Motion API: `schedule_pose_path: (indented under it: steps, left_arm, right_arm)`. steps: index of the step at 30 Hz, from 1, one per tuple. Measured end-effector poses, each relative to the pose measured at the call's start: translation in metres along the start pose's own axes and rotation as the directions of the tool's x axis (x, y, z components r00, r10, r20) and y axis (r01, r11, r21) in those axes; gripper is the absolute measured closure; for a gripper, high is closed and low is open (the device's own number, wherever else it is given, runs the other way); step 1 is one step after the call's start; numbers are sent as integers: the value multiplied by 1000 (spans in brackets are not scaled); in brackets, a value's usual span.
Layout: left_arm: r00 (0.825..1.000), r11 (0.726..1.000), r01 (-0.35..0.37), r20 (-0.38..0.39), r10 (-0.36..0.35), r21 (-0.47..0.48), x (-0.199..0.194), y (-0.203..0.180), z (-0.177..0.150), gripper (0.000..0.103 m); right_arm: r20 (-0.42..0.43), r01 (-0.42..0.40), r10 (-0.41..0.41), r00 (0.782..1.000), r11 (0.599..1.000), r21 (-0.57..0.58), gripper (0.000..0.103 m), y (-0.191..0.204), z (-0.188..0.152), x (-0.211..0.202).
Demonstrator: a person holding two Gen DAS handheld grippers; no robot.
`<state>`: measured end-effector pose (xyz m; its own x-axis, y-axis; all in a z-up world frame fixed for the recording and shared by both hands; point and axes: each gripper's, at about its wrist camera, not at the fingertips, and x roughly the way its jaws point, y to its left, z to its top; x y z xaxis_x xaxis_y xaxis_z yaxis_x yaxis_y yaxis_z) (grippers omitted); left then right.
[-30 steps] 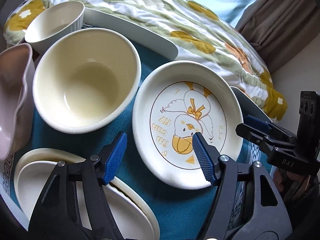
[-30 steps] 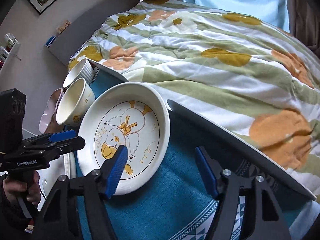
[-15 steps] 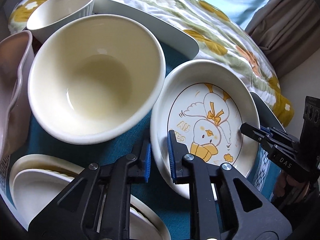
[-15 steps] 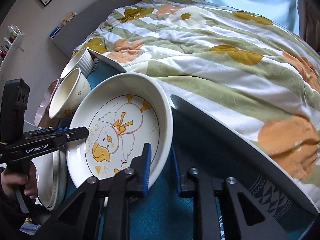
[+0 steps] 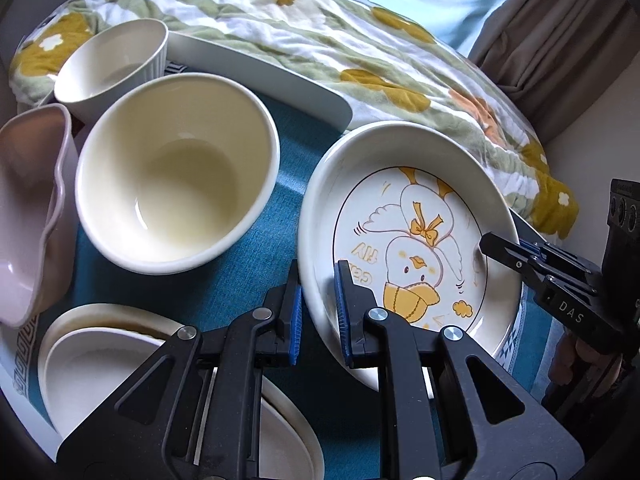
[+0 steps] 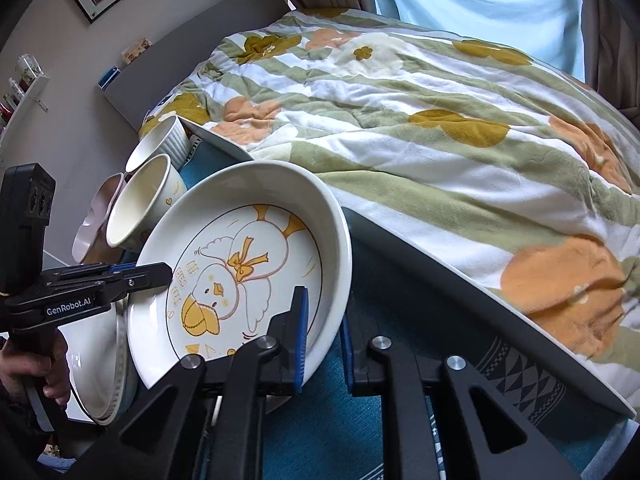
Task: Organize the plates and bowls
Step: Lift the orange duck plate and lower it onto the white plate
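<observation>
Duck plate pinched on both sides, nothing sorted yet by the look of it

Plate with the duck drawing [image 5: 412, 240] sits tilted over the blue cloth [image 5: 248, 276], one edge looks lifted, with the left gripper [image 5: 318, 312] clamped tight on its near-left rim and the right gripper [image 6: 324, 344] clamped on the opposite rim, so both pairs of fingers are pressed onto the wall of the plate. Pretty sure it's headed for the stack of white plates [image 5: 120, 364] just beside it, though I can't tell how many are in that pile. Cream bowl [image 5: 176, 184], ribbed white bowl [image 5: 116, 60] and pink wavy bowl [image 5: 32, 200] stand separate and unnested, so the bowls are all left to do. Flowery quilt [image 6: 420, 128] fills the background.
</observation>
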<state>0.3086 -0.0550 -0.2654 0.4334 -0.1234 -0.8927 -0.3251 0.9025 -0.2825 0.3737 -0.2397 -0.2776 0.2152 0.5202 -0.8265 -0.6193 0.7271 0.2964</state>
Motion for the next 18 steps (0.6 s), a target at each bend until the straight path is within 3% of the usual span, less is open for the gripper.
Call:
schedule_pose_path:
  steps: [9,18]
  left_arm:
    - [996,993,69,53,-74,101,-69,-2,-10,90]
    - [979,960,176,63,-194,218,-146,50,-26,90]
  right_arm:
    - [88,62,-65,994,998,31,89,40,-4,-62]
    - [160,125,-148,976,981,145,89,123,-31,-99]
